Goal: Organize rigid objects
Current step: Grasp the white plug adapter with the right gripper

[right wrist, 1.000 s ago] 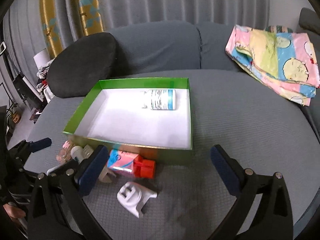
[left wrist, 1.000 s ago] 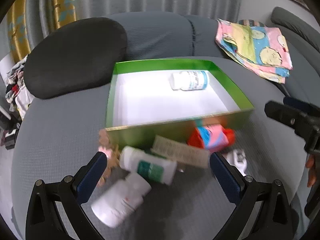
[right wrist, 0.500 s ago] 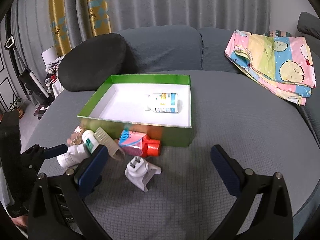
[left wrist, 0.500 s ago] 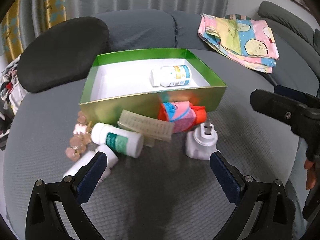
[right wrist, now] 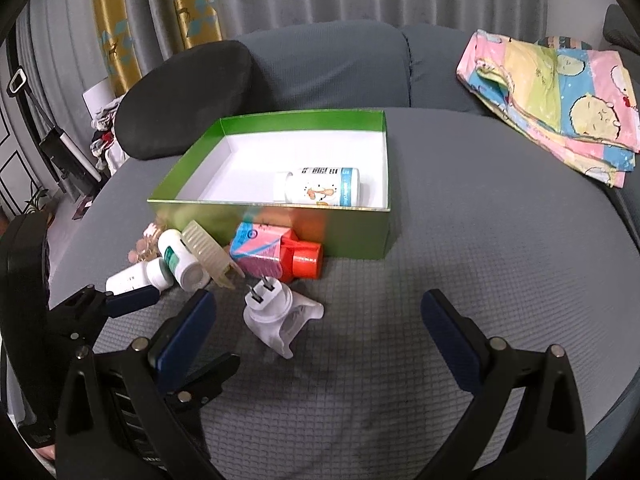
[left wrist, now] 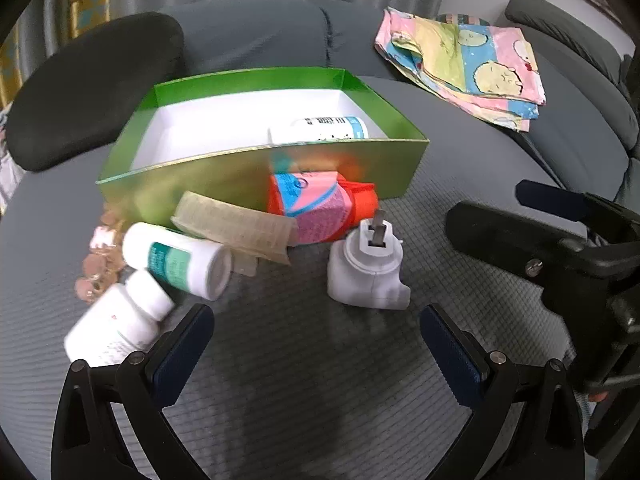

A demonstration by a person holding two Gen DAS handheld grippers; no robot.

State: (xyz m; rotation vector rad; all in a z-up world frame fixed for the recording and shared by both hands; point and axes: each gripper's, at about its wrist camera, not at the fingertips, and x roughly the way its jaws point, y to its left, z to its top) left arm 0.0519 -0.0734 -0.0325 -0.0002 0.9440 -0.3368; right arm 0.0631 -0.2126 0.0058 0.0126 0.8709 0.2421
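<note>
L gripper (left wrist: 316, 338) jaws spread wide, nothing between; R gripper (right wrist: 320, 324) same, spread and empty. Open grey cushion (right wrist: 460, 264) below and ahead of both, lots of free room ahead-right of R jaws out to the folded cartoon cloth (right wrist: 560, 96). Green box (right wrist: 356, 236) straight ahead of both grippers, its near wall is the edge blocking the clutter; black pillow (right wrist: 180, 96) past the box, far left.

Vs 0.5 s ago: L cam is closer and lower to the pile, items look bigger, plug adapter now nearly centred ahead of L jaws. R view also nearer; L gripper's blue pad now pokes further in at R cam's left.

Objs: white plug adapter (left wrist: 368, 268) just ahead of L jaws, prongs up-ish, apart from the pads. Pink/blue carton w/ red cap (left wrist: 320, 210) touching box wall beyond it. Beige comb-like piece (left wrist: 236, 228) leans over teal-label bottle (left wrist: 176, 260), ahead-left of L jaws. Plain white bottle (left wrist: 116, 324) just beside L jaw's left pad. Pinkish beads (left wrist: 96, 272) far left. Blue-label bottle (right wrist: 320, 188) lies on its side inside the box, near the front wall.
</note>
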